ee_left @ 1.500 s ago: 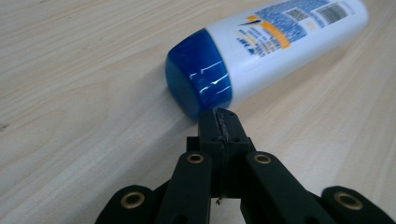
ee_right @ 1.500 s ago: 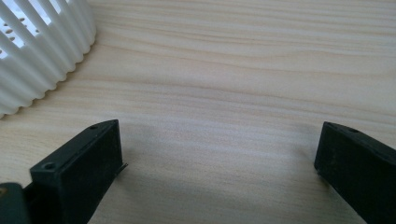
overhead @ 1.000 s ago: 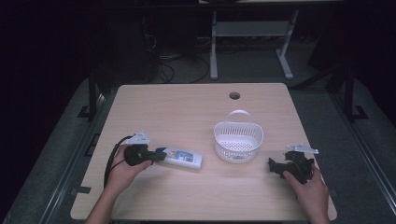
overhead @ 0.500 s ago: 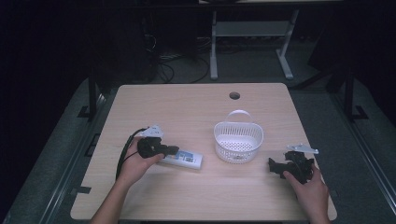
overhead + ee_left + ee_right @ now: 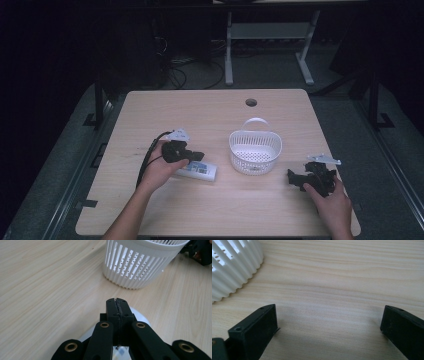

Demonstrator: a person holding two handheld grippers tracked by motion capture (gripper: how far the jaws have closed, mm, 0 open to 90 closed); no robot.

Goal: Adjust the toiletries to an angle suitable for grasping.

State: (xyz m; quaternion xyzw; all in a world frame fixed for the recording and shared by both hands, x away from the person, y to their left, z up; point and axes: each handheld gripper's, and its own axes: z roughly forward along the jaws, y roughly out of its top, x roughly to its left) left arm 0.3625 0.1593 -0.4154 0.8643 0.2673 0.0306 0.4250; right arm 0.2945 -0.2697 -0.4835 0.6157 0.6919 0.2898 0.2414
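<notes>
The left tool [image 5: 192, 156], jaws pressed together, is held low over the flat white labelled packet [image 5: 197, 171] lying on the light wooden bench [image 5: 210, 115], presumably to nudge or press it rather than grip. The white slotted plastic basket [image 5: 255, 150] stands just beside. The right tool [image 5: 295, 177] is rested spread, apparently on standby.
</notes>
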